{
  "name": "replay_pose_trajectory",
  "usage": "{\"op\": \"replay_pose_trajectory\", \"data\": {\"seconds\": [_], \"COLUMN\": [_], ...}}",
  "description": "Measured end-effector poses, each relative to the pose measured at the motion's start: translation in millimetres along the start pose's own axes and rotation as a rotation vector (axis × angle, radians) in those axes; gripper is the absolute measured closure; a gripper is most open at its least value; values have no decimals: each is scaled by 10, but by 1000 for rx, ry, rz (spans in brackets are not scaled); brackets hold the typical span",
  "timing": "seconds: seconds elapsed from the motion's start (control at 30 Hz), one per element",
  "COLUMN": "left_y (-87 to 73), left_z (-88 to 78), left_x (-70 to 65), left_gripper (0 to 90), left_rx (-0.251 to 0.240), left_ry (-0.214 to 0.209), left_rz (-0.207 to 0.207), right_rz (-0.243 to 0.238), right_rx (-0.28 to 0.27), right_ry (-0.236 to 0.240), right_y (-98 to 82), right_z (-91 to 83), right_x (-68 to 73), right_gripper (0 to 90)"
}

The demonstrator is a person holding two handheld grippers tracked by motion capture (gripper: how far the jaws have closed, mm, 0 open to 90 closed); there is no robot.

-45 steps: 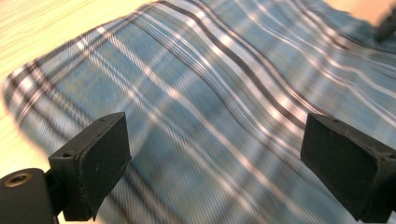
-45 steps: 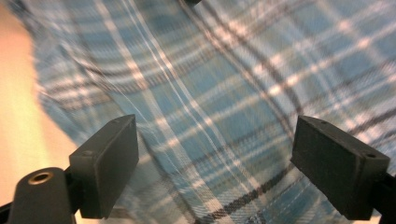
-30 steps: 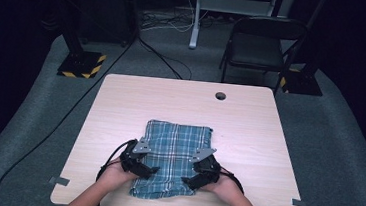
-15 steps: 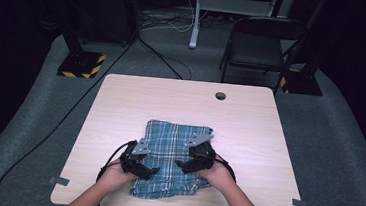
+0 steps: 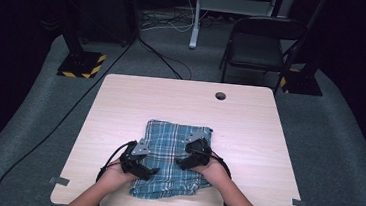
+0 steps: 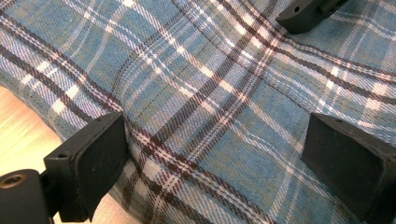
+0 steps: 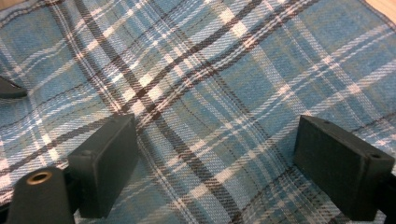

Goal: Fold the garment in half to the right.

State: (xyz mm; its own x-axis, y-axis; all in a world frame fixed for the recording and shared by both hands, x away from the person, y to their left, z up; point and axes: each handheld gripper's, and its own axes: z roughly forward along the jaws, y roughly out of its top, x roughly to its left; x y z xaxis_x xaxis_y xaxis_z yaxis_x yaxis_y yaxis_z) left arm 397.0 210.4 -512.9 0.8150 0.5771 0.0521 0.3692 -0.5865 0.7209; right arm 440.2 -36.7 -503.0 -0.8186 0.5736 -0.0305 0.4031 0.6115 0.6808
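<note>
- One plaid cloth (image 5: 173, 157), blue-green with dark and white stripes, lies on the near half of the table (image 5: 250, 119), a little left of the middle; its near edge is rumpled and sits close to the table's front edge.
- Two grippers rest over the cloth: the left gripper (image 5: 152, 171) over its near left part, the right gripper (image 5: 182, 161) over its middle right part (each held in one of the person's hands, forearms coming in from the bottom).
- In the left gripper view the left gripper's (image 6: 212, 156) two black jaws stand wide apart with plaid cloth (image 6: 201, 93) between them, gripping nothing; a strip of bare wood shows at the lower left, and a jaw of the other gripper (image 6: 308, 11) is at the top edge.
- In the right gripper view the right gripper's (image 7: 215, 156) jaws are likewise spread wide over flat cloth (image 7: 210, 70), clamped on nothing.
- The table is one pale wooden top with one round hole (image 5: 220, 95) near its far edge; the far half and the right side are bare.
- It stands on grey carpet (image 5: 330, 121) in a dark room.
- Behind it: one black chair (image 5: 261, 47), one pale post (image 5: 197, 14), and two yellow-and-black striped stand bases, the left base (image 5: 81, 64) and the right base (image 5: 300, 83).
- One black cable (image 5: 42, 141) runs across the carpet on the left.
</note>
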Motion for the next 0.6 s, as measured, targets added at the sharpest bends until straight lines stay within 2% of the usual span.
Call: {"op": "replay_pose_trajectory", "data": {"seconds": [0.17, 0.27, 0.37, 0.43, 0.53, 0.6], "left_y": [1, -2, -4, -6, -5, -5], "left_z": [-1, -2, -3, -2, -1, -1], "left_x": [-2, 0, 2, 4, 5, 4], "left_gripper": [64, 63, 63, 63, 63, 63], "left_rx": [1, -1, -2, -3, -2, -2], "left_ry": [2, 1, 0, 0, -2, -1], "left_rz": [-1, -3, -4, -3, -4, -4], "right_rz": [2, 9, -2, -21, -82, -129], "right_rx": [8, 20, -11, -22, -6, 13], "right_ry": [9, 1, 10, 33, 63, 64], "right_y": [-1, 37, 64, 59, 16, -29], "right_z": [-20, -90, -219, -309, -405, -449], "right_x": [-21, -24, 16, 66, 150, 189], "right_gripper": [129, 140, 142, 140, 142, 144]}}
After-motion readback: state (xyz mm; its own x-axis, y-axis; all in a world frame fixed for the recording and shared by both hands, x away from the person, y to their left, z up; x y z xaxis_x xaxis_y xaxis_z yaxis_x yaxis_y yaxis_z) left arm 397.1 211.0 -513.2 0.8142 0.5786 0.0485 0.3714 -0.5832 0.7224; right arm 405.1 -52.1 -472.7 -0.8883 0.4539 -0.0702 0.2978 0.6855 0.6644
